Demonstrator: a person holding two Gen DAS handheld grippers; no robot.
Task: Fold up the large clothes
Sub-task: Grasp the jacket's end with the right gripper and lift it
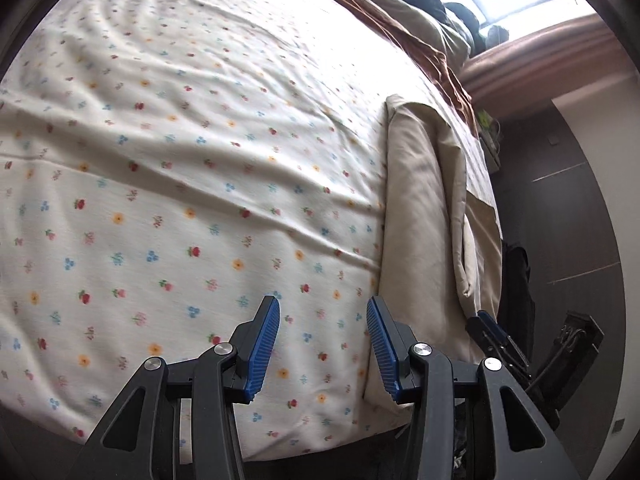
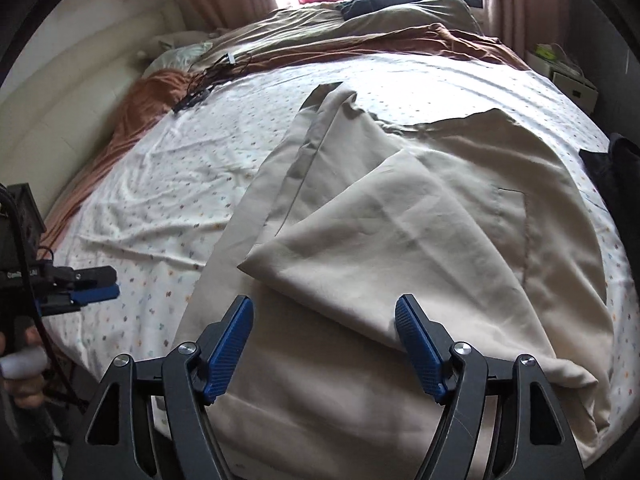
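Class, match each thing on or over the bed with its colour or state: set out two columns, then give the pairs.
Things:
1. beige garment
2. flowered sheet
3. rust-brown blanket
4. right gripper

Descriptions:
A. white with small coloured flowers
B. open, nothing between its fingers
C. bunched along the far side of the bed
D. partly folded, one flap laid over itself

Pairs: 1-D, 2-A, 3-C, 4-B

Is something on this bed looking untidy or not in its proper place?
Yes. The beige garment lies half folded, one flap turned over at a slant. Farther back, tangled dark cords lie on the flowered sheet.
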